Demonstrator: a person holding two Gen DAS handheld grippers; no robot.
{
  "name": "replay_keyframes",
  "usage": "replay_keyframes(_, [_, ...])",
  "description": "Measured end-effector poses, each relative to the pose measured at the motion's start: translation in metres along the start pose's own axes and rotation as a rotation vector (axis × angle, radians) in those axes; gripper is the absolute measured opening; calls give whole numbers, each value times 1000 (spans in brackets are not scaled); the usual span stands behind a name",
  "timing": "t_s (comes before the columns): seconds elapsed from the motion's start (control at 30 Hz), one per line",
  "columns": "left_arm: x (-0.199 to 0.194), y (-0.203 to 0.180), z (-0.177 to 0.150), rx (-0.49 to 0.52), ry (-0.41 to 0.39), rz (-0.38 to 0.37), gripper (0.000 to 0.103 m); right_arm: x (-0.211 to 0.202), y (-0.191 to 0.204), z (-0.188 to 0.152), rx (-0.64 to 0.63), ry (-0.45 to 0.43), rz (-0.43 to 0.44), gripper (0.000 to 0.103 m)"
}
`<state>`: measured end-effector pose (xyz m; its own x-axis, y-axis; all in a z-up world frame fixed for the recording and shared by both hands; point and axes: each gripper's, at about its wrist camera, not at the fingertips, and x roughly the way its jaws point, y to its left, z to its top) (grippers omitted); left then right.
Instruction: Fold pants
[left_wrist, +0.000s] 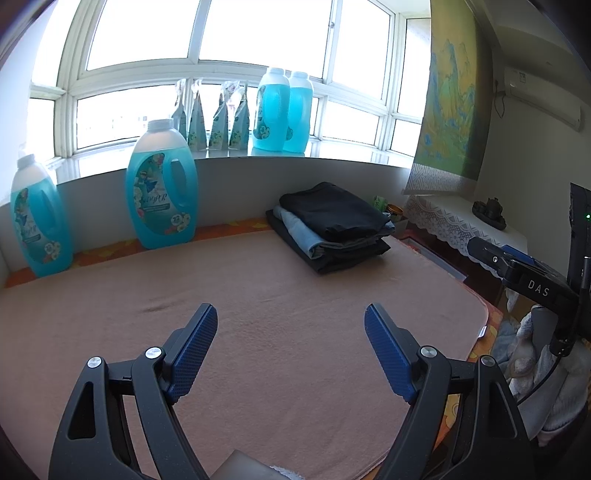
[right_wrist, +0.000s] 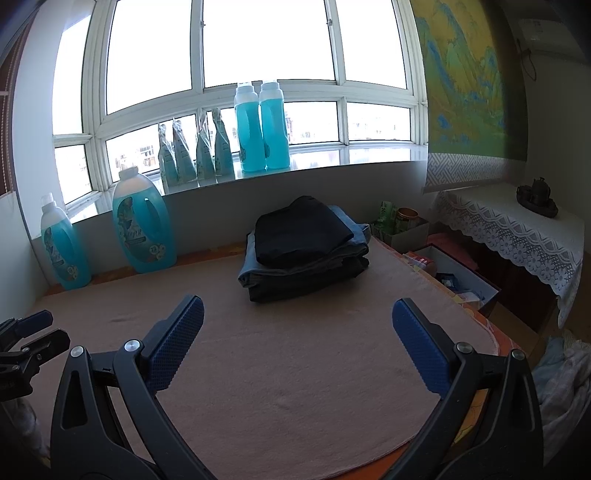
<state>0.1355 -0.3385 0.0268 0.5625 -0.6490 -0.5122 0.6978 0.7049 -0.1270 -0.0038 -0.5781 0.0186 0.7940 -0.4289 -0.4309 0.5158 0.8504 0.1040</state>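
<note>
Both grippers, left gripper (left_wrist: 290, 325) and right gripper (right_wrist: 298, 317), hover with fingers apart; folded pants (right_wrist: 304, 247) sit stacked at twelve o'clock, leaving my table (right_wrist: 295, 387) free.

On the surface (left_wrist: 258, 295), toward its far right part: a stack of folded pants (left_wrist: 332, 225), one pair atop another. Behind the surface, against the wall at far left: two large bottles (left_wrist: 161, 184) side by side, well apart from the stack. Higher, on the windowsill (right_wrist: 332, 157) behind: four pouches (right_wrist: 195, 151) in a row, with two more bottles (right_wrist: 260, 127) just to their right. Right of the surface, lower down: an open box (right_wrist: 461, 273), and beyond it a side table (right_wrist: 517, 229) carrying a small tea set (right_wrist: 537, 195). Nearest the cameras, above the surface's near edge: left gripper (left_wrist: 290, 345) and right gripper (right_wrist: 297, 339), side by side, each with jaws spread.
</note>
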Motion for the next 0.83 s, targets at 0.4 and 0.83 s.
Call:
replay_keyframes(0.4, [-1, 1, -1, 0, 0, -2, 82, 0, 2, -1, 0, 1, 0, 103])
replay_keyframes(0.83, [-2, 3, -1, -12, -19, 1, 82, 2, 3, -1, -4, 6, 3, 103])
